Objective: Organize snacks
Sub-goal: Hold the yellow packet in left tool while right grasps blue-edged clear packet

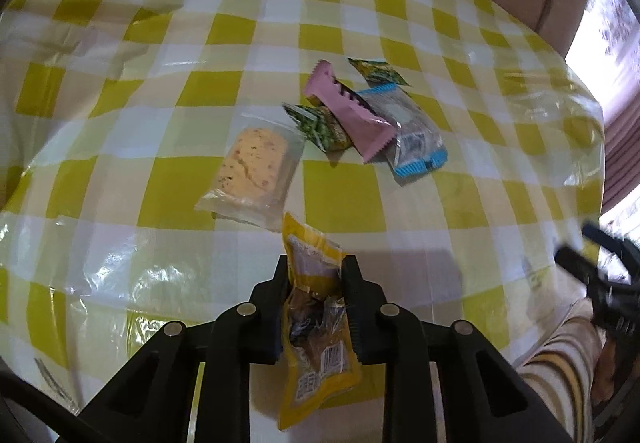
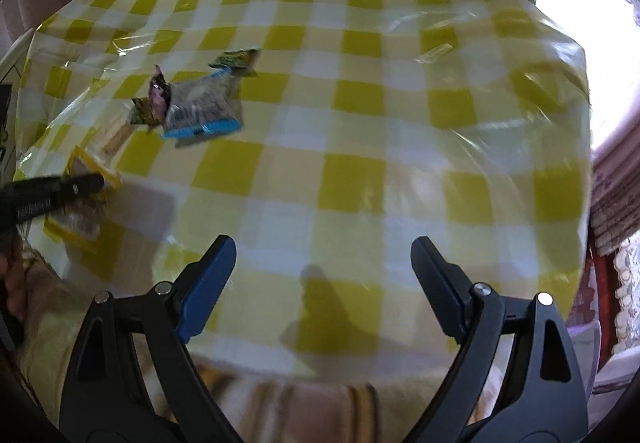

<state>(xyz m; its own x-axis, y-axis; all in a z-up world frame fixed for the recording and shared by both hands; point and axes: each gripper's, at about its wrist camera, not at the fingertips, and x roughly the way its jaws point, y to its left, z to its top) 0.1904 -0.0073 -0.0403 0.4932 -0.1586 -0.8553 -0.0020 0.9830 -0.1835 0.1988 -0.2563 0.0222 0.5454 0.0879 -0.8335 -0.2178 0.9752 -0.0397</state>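
Note:
My left gripper (image 1: 316, 267) is shut on a yellow snack packet (image 1: 316, 327), which stands upright between the black pads above the checked tablecloth. Beyond it lie a clear-wrapped biscuit (image 1: 252, 175), a green packet (image 1: 324, 127), a pink wrapper (image 1: 352, 115), a blue-edged clear packet (image 1: 412, 131) and another green packet (image 1: 380, 71). My right gripper (image 2: 324, 255) is open over bare cloth, with nothing between its fingers. In the right wrist view the left gripper (image 2: 86, 183) and its yellow packet (image 2: 90, 199) show at the left edge, with the blue-edged packet (image 2: 204, 111) farther back.
A yellow and white checked plastic cloth (image 2: 360, 179) covers the round table. A person's striped sleeve (image 1: 560, 359) sits at the near right edge. Curtains (image 1: 624, 147) and a bright window are off to the right.

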